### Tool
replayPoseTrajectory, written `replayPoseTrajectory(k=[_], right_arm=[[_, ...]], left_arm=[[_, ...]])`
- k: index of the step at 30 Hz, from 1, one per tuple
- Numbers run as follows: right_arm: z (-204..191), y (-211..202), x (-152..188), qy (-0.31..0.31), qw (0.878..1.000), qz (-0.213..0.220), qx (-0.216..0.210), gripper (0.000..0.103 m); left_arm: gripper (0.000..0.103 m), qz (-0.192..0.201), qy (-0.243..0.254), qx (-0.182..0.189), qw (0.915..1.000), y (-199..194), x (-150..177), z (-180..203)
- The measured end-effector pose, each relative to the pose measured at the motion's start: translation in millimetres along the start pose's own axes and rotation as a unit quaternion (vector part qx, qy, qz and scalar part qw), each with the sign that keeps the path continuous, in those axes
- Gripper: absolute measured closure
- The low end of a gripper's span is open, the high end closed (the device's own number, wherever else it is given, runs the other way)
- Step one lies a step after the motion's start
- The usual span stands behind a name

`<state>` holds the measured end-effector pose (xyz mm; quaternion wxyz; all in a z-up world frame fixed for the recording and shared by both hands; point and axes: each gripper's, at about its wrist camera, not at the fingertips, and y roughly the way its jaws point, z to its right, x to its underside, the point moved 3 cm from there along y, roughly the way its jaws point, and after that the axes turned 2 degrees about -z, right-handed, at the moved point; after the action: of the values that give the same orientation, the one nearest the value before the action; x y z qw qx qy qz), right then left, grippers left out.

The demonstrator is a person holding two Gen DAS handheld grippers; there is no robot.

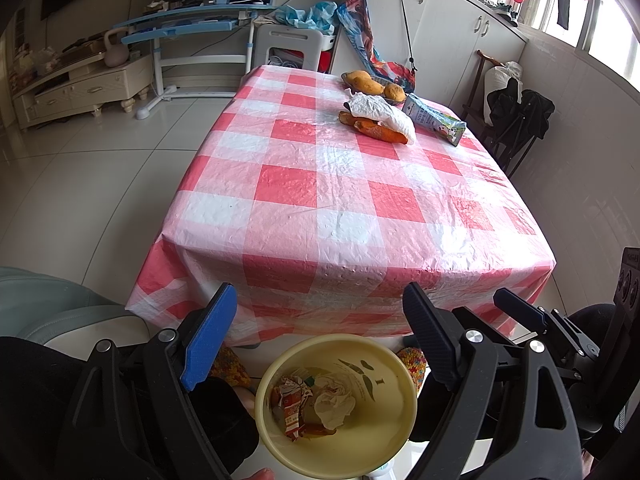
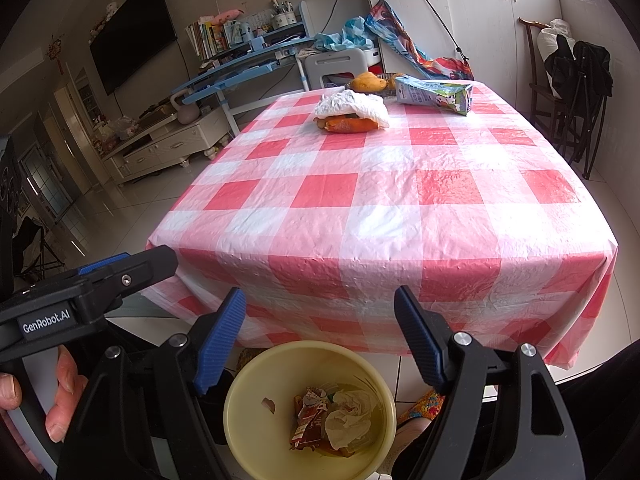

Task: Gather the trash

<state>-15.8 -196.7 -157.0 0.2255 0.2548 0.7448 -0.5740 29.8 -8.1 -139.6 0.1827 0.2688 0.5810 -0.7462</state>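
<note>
While both grippers — left gripper [image 1: 316,344], right gripper [image 2: 320,340] — hang open, empty: crumpled tissue [image 2: 352,106] on worktop [image 2: 384,200] likely light, soft — pinch raised fold.

A counter [image 1: 340,208] covered by a red-and-white checked cloth [image 1: 304,184] is seen, on which, toward one o'clock, orange peels [image 1: 376,130] under a crumpled white tissue [image 1: 384,114], a milk carton [image 1: 434,118] and a fruit dish [image 1: 374,84] are laid.
</note>
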Motion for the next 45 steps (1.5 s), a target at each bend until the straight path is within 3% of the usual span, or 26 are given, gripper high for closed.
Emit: replayPoseTrajectory(k=[12,21,30,36,45], right_arm=[[0.3,0.0,-0.1,0.002,1.000,0.001,0.000,0.029],[5.1,-1.4,-19.6,0.006,1.000,0.019,-0.009,0.029],[3.4,22.5,-60.6,-0.038,0.999,0.013,-0.011,0.029],[15.3,46.6,-106.8,-0.067,0.998,0.016,0.011,0.029],[15.8,130.0,-177.0,-0.128,0.991,-0.004,0.043,0.029]], left_arm=[[0.022,0.002,-0.005,0.001,1.0000,0.5,0.2,-2.6],[0.022,0.019,-0.081,0.021,0.9963,-9.4,-14.8,-33.2],[0.022,0.020,-0.078,0.016,0.9966,-0.6,-46.9,-39.6],[0.022,0.019,-0.056,0.004,0.9982,12.1,-71.2,-34.8],[0.022,0.002,-0.040,-0.006,0.9992,32.9,-87.6,-28.0]])
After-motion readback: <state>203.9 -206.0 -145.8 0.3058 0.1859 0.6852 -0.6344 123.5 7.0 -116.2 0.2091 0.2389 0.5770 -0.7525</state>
